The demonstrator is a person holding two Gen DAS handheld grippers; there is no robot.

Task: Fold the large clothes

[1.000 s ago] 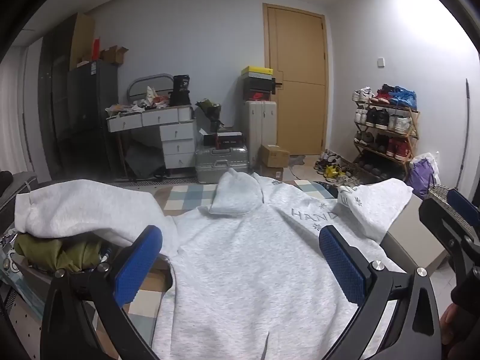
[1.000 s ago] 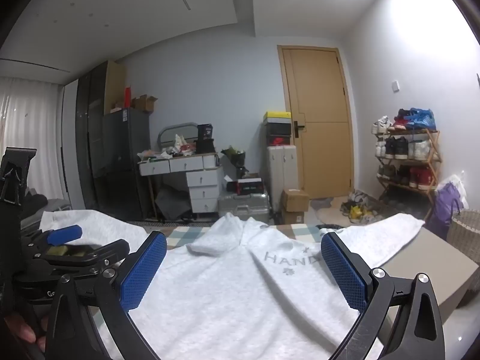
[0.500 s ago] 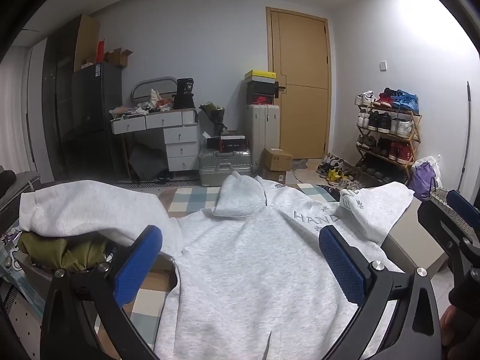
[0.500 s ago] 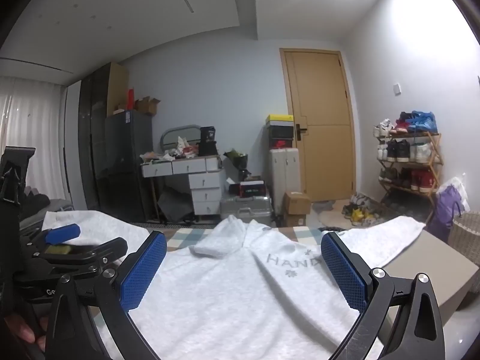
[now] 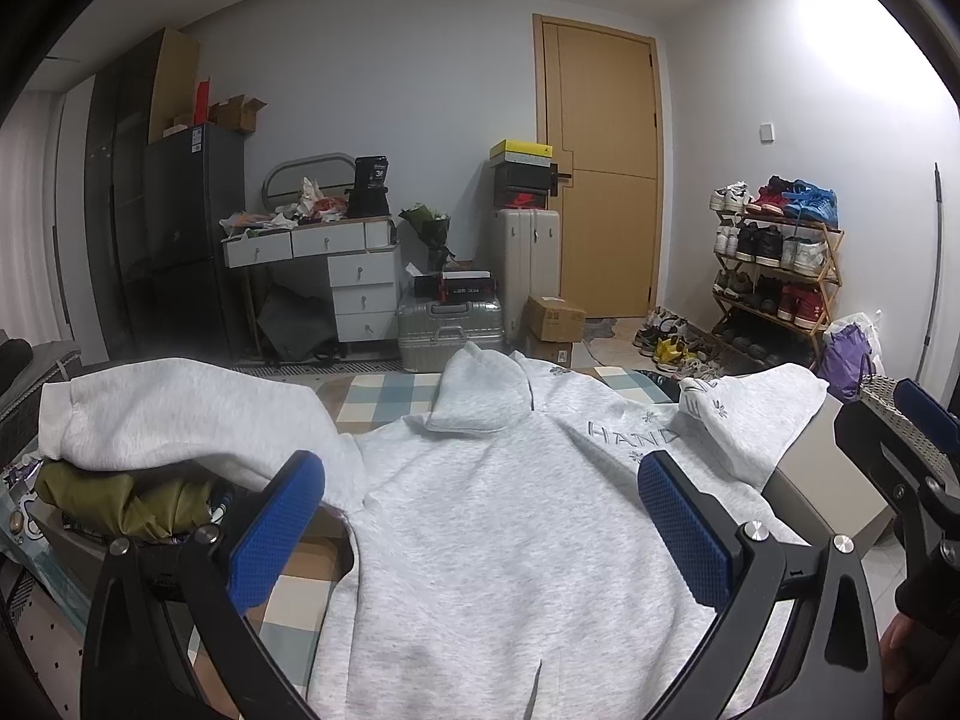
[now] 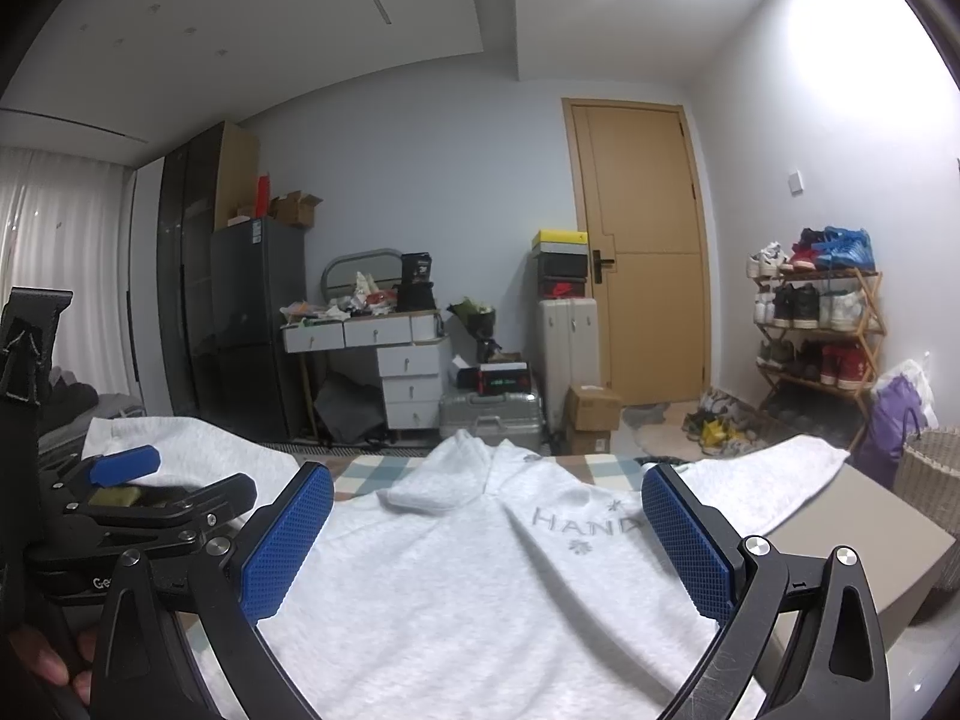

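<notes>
Left hand-held gripper [image 5: 480, 516] and right hand-held gripper [image 6: 487, 534] level, jaws spread, above hoodie [image 5: 510, 540]

Hoodie [image 5: 510, 516] flat on tabletop [image 6: 852, 516]; left sleeve [image 5: 180, 414] over bundle [image 5: 126, 498] (partly hidden); shoe rack [image 5: 774, 264] right, door [image 5: 600, 168] behind.

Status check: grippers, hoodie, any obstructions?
Left gripper open, right gripper open, both empty. Grey hoodie spread flat, unfolded. Left sleeve draped over olive bundle.
</notes>
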